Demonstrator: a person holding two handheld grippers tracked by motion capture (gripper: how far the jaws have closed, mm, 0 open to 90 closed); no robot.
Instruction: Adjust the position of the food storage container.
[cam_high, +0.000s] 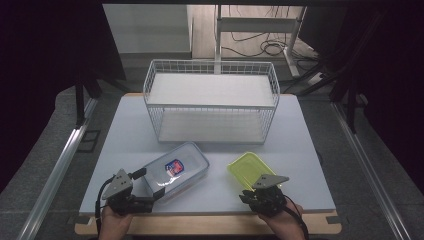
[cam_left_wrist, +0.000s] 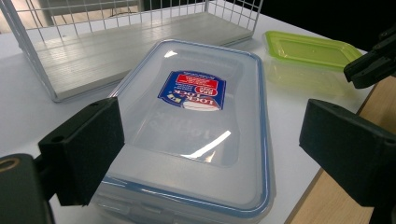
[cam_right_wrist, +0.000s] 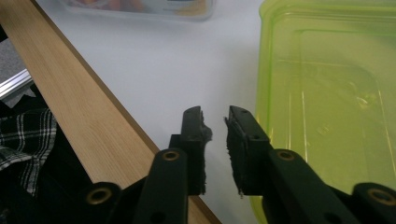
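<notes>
My left tool (cam_high: 150, 192) sits at the desk's 7 o'clock corner with its jaws spread wide, one on each side of the near end of the clear rectangular plastic food box with the blue-rimmed lid and red-and-blue label (cam_high: 176, 171). In the left gripper view the pads (cam_left_wrist: 86, 149) stand just off the box (cam_left_wrist: 196, 126); I cannot see them pressing on it. The box lies flat on the pale grey desk (cam_high: 125, 130), its long side running toward 1 o'clock.

My right tool (cam_high: 251, 196) is at about 5 o'clock, near the desk's wooden front edge (cam_high: 210, 225). In the right gripper view its jaws stand nearly together with a narrow gap and nothing between them (cam_right_wrist: 215, 135); they hover over bare desk just beside the near left corner of the shallow translucent lime-green plastic container (cam_right_wrist: 327, 93). One jaw lies close against the green rim, but I cannot tell if it touches.

The green container (cam_high: 248, 169) lies right of the clear box, apart from it. Behind both, toward 12 o'clock, stands the white wire basket rack with two pale shelves (cam_high: 210, 100).
</notes>
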